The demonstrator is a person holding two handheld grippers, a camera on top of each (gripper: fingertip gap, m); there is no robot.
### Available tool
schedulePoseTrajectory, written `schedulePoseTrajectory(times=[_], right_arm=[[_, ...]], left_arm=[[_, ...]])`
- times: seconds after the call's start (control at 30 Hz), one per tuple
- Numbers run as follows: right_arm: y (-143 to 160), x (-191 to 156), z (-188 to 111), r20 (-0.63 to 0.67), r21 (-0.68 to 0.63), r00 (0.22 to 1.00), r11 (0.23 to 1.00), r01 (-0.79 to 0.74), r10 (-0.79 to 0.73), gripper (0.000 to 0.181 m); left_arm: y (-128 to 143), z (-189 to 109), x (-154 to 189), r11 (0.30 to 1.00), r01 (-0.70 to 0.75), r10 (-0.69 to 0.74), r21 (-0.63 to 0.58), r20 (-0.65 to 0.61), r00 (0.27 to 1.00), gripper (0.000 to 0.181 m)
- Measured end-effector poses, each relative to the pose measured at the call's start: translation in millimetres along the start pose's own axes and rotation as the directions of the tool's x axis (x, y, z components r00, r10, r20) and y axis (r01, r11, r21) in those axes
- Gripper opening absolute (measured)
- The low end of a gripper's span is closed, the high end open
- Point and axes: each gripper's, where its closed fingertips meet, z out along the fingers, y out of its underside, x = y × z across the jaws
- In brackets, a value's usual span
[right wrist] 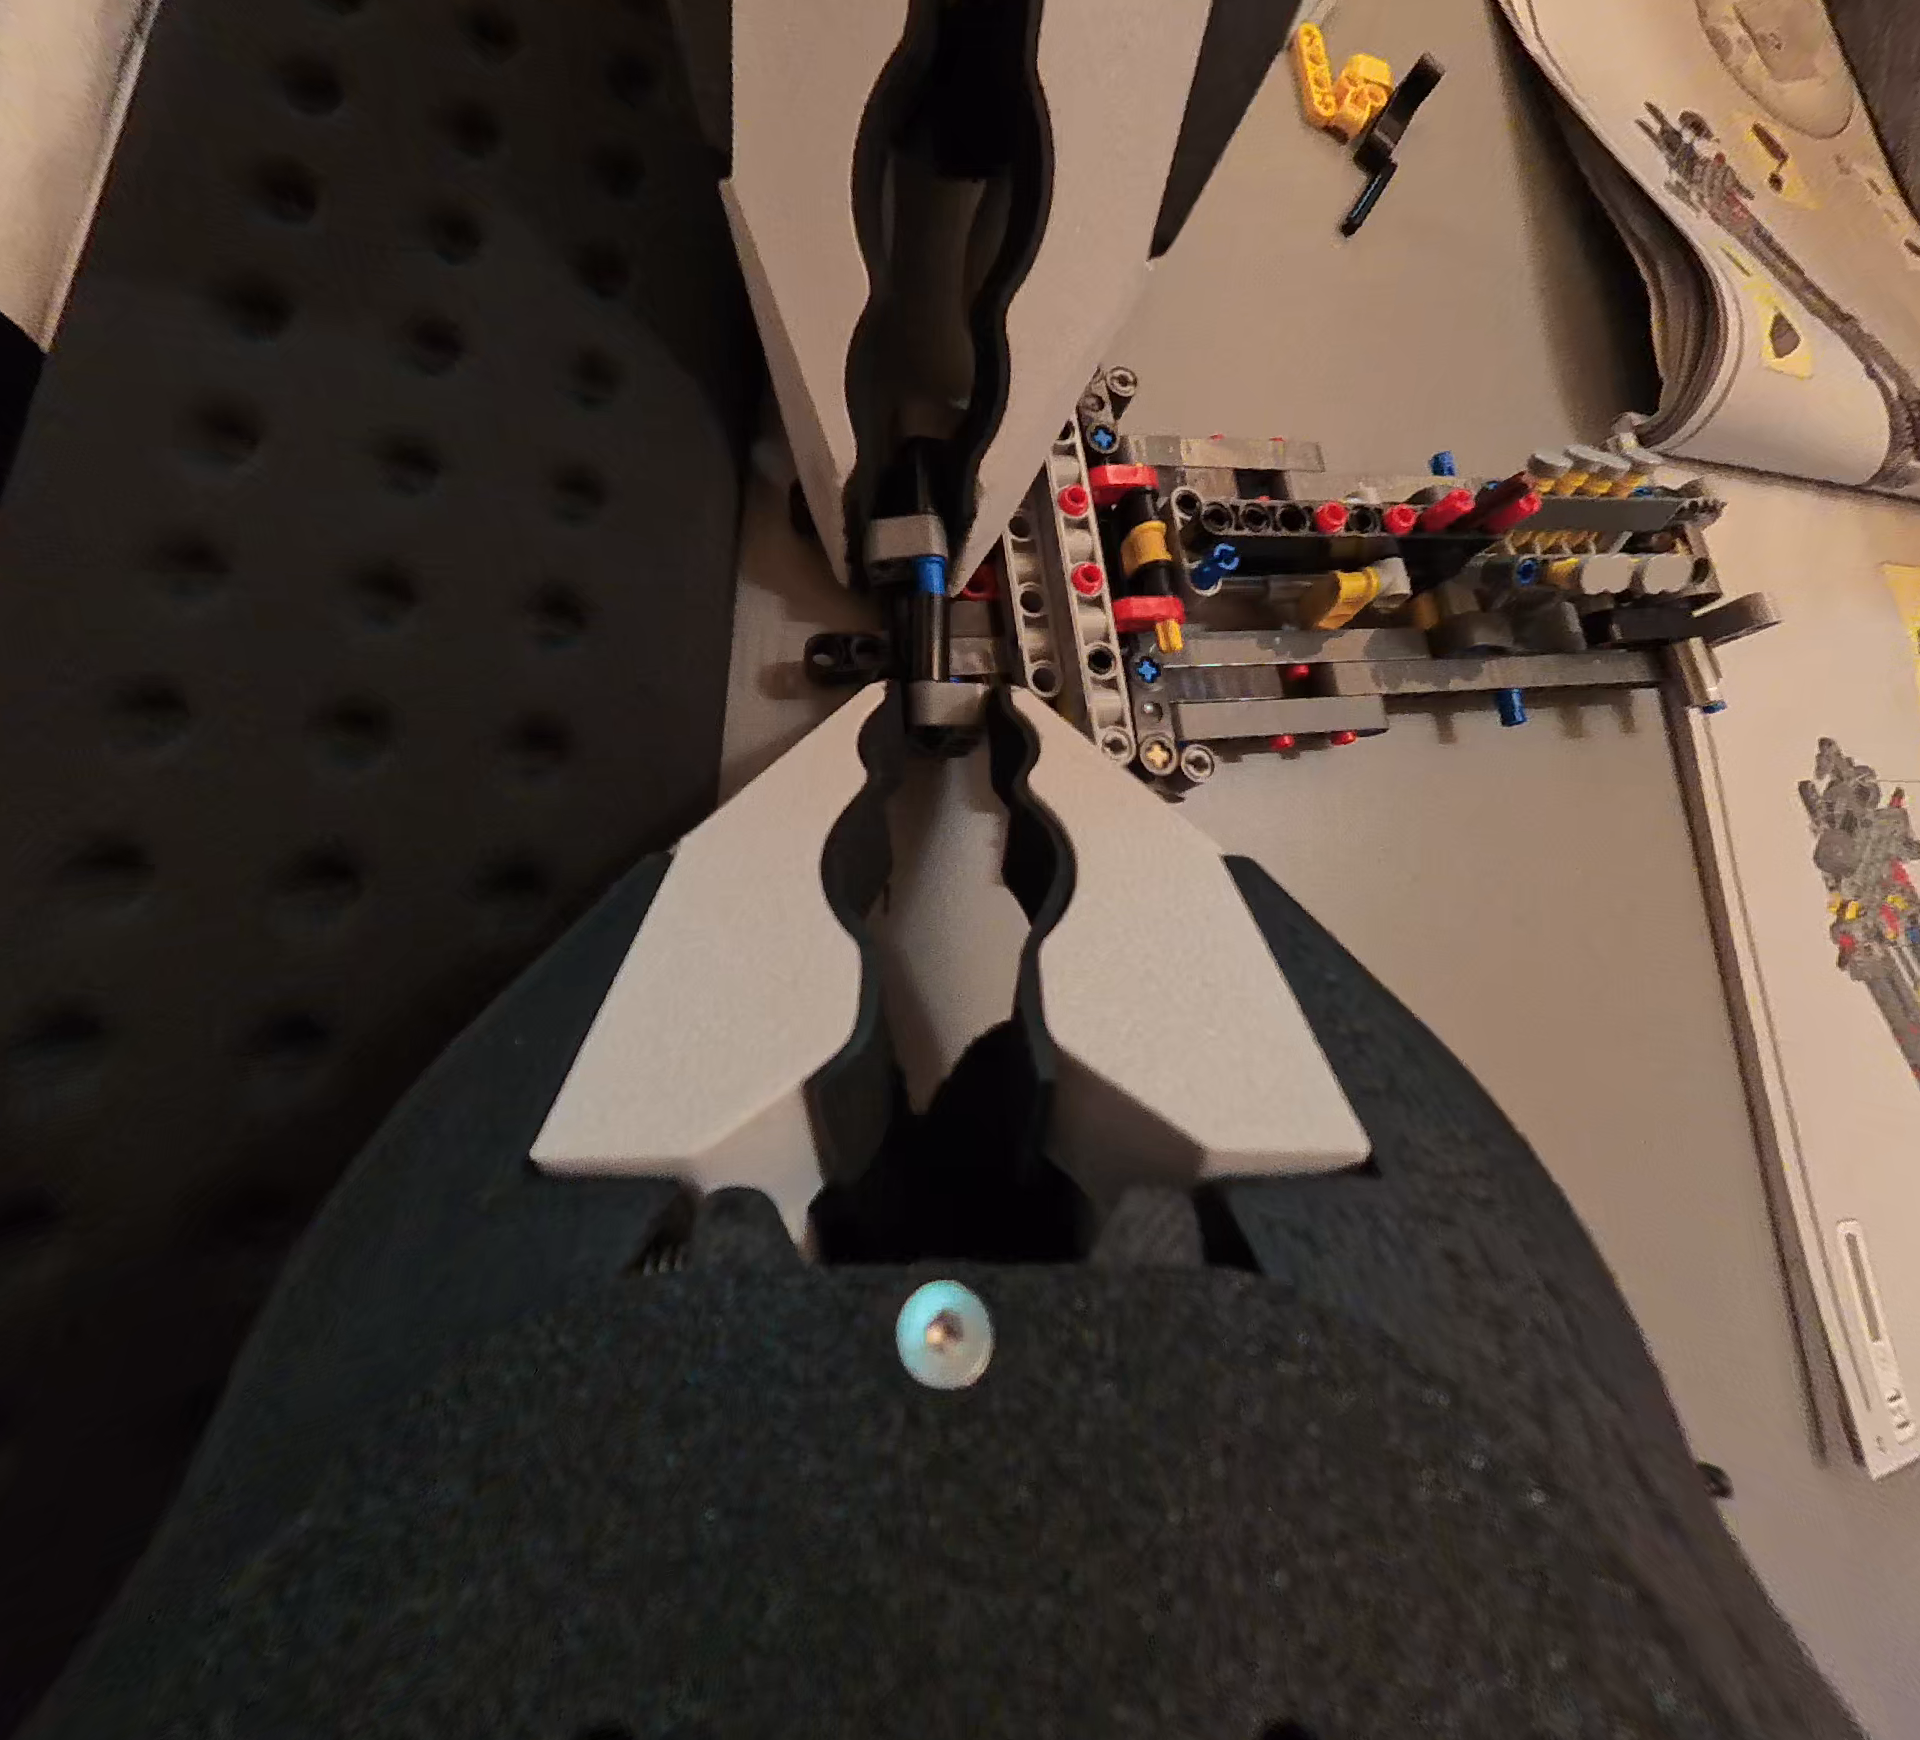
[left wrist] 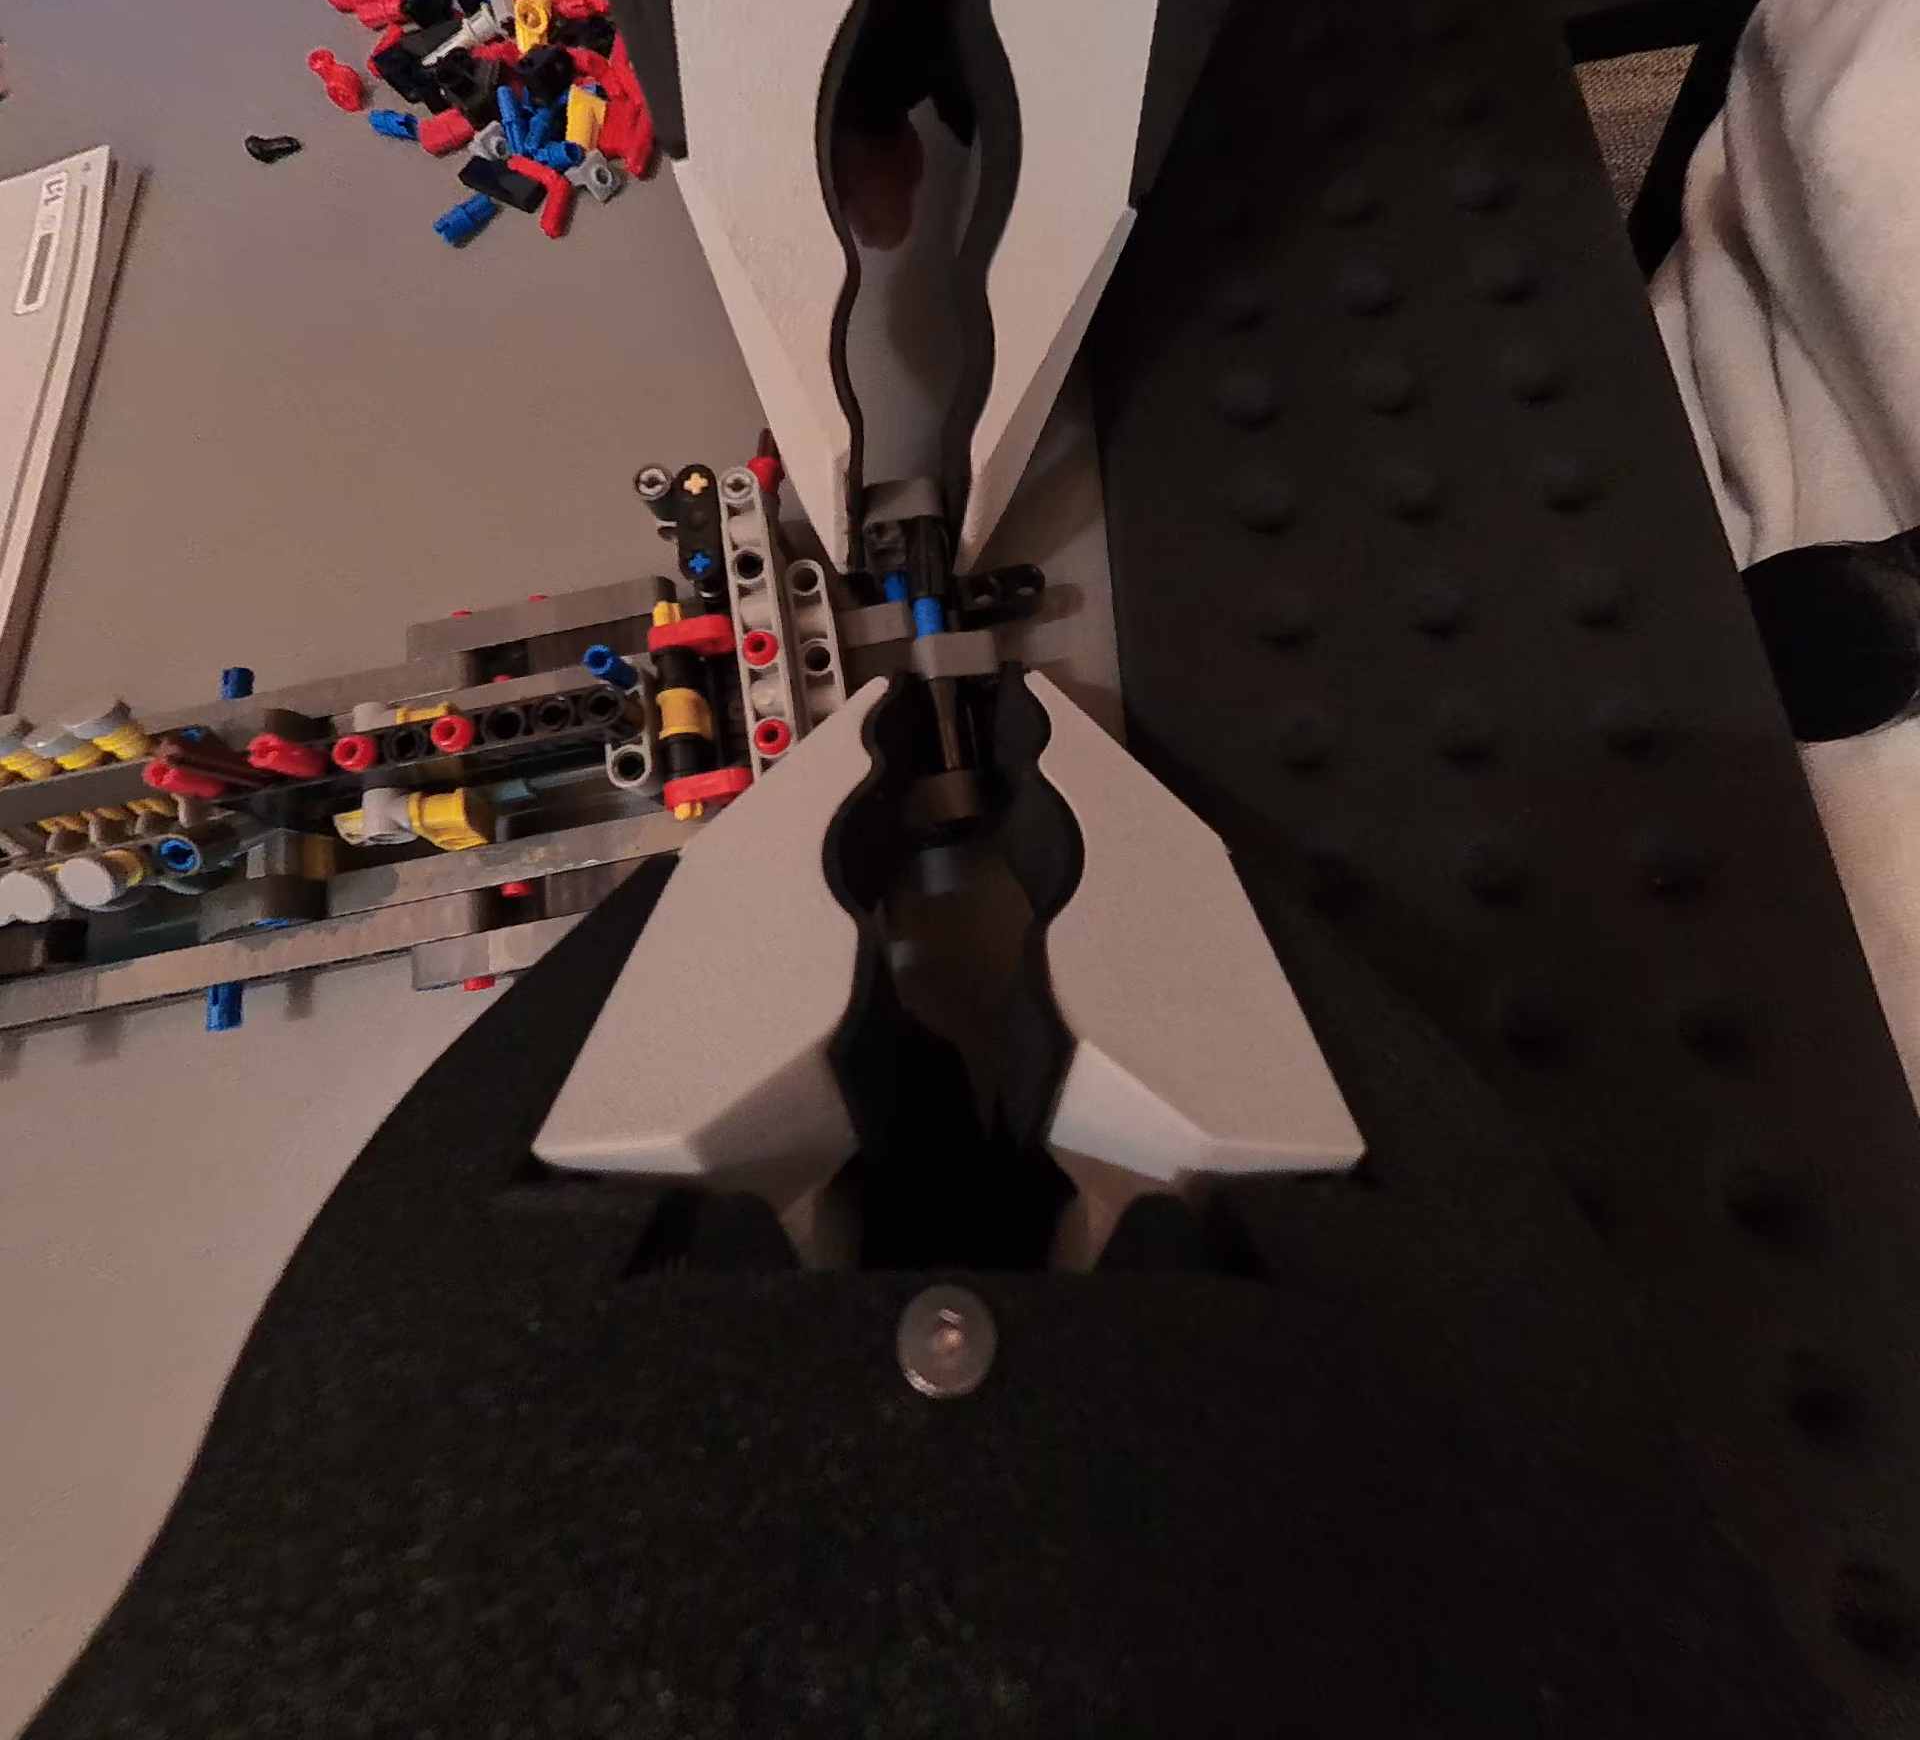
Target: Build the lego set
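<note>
Grey-fingered left gripper point(left wrist: 951, 693) and right gripper point(right wrist: 940, 703) meet tip to tip, each pinched closed on opposite ends of a small black-and-grey axle piece point(right wrist: 925, 620) at the end of the long grey Lego beam assembly point(right wrist: 1382, 599) lying on the beige table point(right wrist: 1455, 911). Loose red, blue and black pieces point(left wrist: 499, 59) are heaped well apart.

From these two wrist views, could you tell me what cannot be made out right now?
- Left wrist view: the grip of the left gripper on the lego model; its own fingers cover the contact.
- Right wrist view: the right gripper, likewise.
- Left wrist view: the model's far end, cut off by the left edge.
- Right wrist view: the instruction booklet, cut off at the right edge.
</note>
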Motion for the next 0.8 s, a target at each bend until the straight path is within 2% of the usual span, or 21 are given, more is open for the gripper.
schedulePoseTrajectory(times=[0.17,0.27,0.33,0.43,0.57,0.6,0.67,0.8], right_arm=[[0.1,-1.5,0.3,0.054,-0.023,0.997,0.998,-0.053,0.054,0.015],[-1.0,-5.6,0.0,0.153,-0.019,0.979,0.991,-0.134,0.135,0.015],[-0.7,-5.3,0.2,0.165,-0.033,0.979,0.993,-0.117,0.120,0.015],[0.3,-4.1,0.4,0.122,-0.066,0.979,0.985,-0.157,0.164,0.015],[1.6,-2.3,1.2,0.022,-0.048,0.988,0.987,-0.153,0.154,0.015],[1.3,-2.3,1.1,0.027,-0.039,0.980,0.980,-0.197,0.198,0.015],[-0.6,-2.5,0.8,0.097,0.012,0.942,0.946,-0.325,0.323,0.014],[-2.2,-7.0,-0.6,0.191,-0.023,0.911,0.930,-0.367,0.365,0.015]], left_arm=[[-0.1,0.0,0.9,1.000,-0.011,0.011,-0.001,0.001,1.000,0.012],[-0.4,0.0,3.4,1.000,-0.022,0.022,0.000,-0.011,1.000,0.012],[-0.4,0.0,3.3,1.000,-0.020,0.020,0.000,-0.013,1.000,0.012],[-0.4,0.2,2.3,1.000,-0.017,0.017,-0.001,-0.006,1.000,0.013],[-0.3,0.6,0.8,1.000,-0.005,0.005,-0.004,0.002,1.000,0.013],[-0.4,0.7,0.8,1.000,-0.008,0.008,-0.004,0.003,1.000,0.013],[-0.5,0.6,1.2,1.000,-0.012,0.012,-0.002,0.000,1.000,0.013],[-1.1,0.3,5.2,0.999,-0.034,0.034,0.004,-0.025,0.999,0.012]])
